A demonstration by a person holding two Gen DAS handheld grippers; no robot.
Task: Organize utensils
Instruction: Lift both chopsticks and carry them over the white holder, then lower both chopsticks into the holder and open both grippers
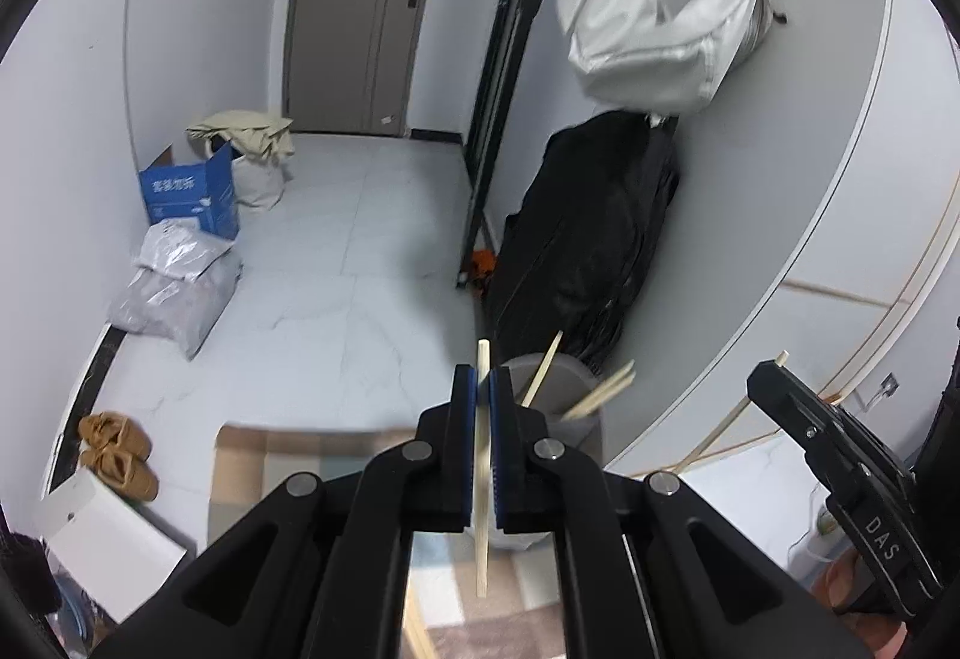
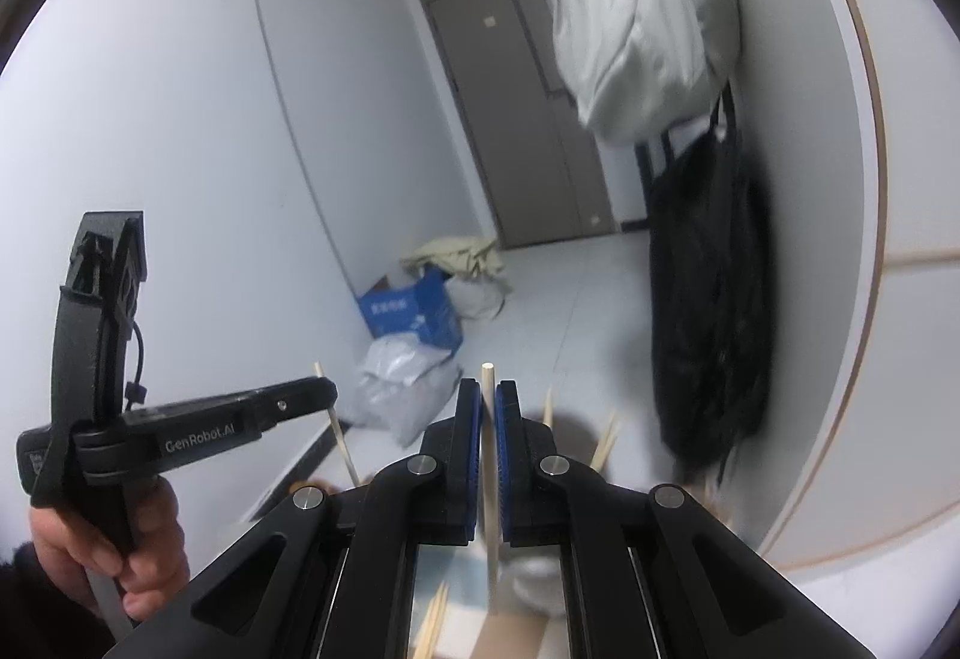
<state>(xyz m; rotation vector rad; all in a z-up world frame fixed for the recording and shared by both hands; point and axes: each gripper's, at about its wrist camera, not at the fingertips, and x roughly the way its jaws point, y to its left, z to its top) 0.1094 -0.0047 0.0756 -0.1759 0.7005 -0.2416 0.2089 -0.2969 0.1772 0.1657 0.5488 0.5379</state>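
My left gripper (image 1: 483,380) is shut on a wooden chopstick (image 1: 482,509) that stands nearly upright between its blue pads. Just behind it to the right stands a grey utensil cup (image 1: 579,425) with several chopsticks (image 1: 600,395) leaning in it. My right gripper (image 2: 489,395) is shut on another chopstick (image 2: 491,479), also upright. The cup (image 2: 570,431) lies just past its fingers with chopsticks (image 2: 603,446) sticking out. The left gripper also shows in the right wrist view (image 2: 324,392), holding its chopstick (image 2: 342,437). The right gripper shows at the right edge of the left wrist view (image 1: 774,368).
A checked cloth (image 1: 288,461) covers the table under the grippers, with loose chopsticks (image 2: 435,620) lying on it. A white curved wall (image 1: 780,215) with a hanging black bag (image 1: 588,233) and white bag (image 1: 648,17) stands to the right. Boxes, bags and slippers (image 1: 117,452) lie on the floor.
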